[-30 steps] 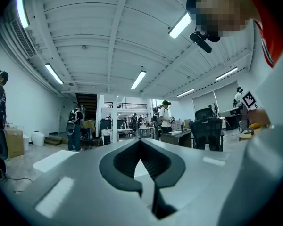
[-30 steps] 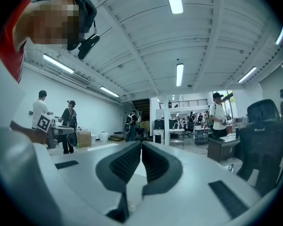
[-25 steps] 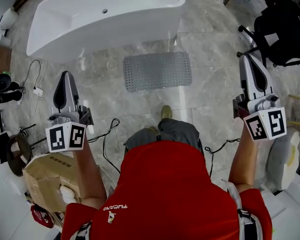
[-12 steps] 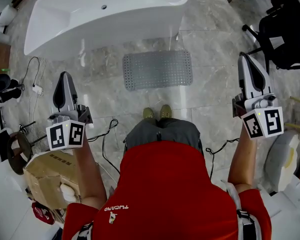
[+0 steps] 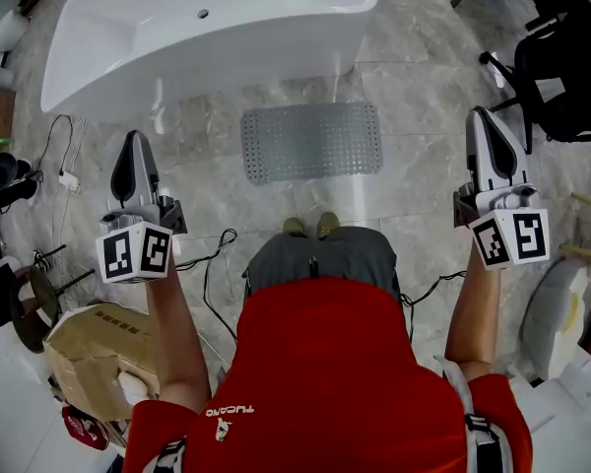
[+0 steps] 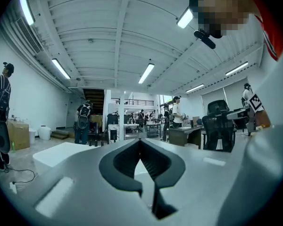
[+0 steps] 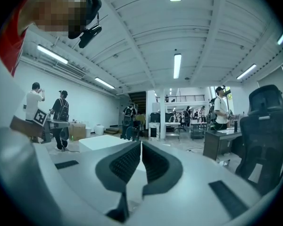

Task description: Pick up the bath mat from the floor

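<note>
Facing the bath mat (image 5: 312,142), flat on the floor (image 5: 419,180) at 12 o'clock: approach step, I judge. Left hand-held gripper (image 5: 135,140) and right hand-held gripper (image 5: 481,118) pressed together, empty. Next: stoop, spread, pinch an edge

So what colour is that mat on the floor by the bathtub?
The bath mat is grey, covered in a regular pattern of small dots or bumps. The head view shows it best.

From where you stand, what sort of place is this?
Probably a big lab hall with a mock bathroom corner: a tub and mat on stone floor, desks and people beyond.
</note>
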{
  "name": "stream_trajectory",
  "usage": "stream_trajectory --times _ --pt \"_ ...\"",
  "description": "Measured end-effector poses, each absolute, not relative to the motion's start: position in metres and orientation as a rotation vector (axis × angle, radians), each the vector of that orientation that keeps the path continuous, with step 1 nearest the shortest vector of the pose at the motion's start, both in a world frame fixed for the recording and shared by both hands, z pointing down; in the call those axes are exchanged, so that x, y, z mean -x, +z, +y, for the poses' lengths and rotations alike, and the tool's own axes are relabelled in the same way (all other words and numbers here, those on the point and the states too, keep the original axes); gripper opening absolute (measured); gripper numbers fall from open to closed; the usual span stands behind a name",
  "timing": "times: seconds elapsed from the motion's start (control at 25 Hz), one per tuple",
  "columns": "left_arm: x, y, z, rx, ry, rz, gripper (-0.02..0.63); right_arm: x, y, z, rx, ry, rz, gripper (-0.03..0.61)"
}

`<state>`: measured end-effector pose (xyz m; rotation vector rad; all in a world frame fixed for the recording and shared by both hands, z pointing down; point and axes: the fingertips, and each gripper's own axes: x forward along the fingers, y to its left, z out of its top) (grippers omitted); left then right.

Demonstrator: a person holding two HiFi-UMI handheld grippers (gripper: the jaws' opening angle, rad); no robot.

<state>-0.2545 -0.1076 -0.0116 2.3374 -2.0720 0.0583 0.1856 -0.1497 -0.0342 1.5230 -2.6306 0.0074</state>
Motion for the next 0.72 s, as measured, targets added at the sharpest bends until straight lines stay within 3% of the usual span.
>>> stream_trajectory --times 0.72 --pt "0.257 0.113 -0.153 -2.343 0.066 -1.978 0.006 -0.171 0.089 -0.182 -1.484 0.083 -2.575 0.003"
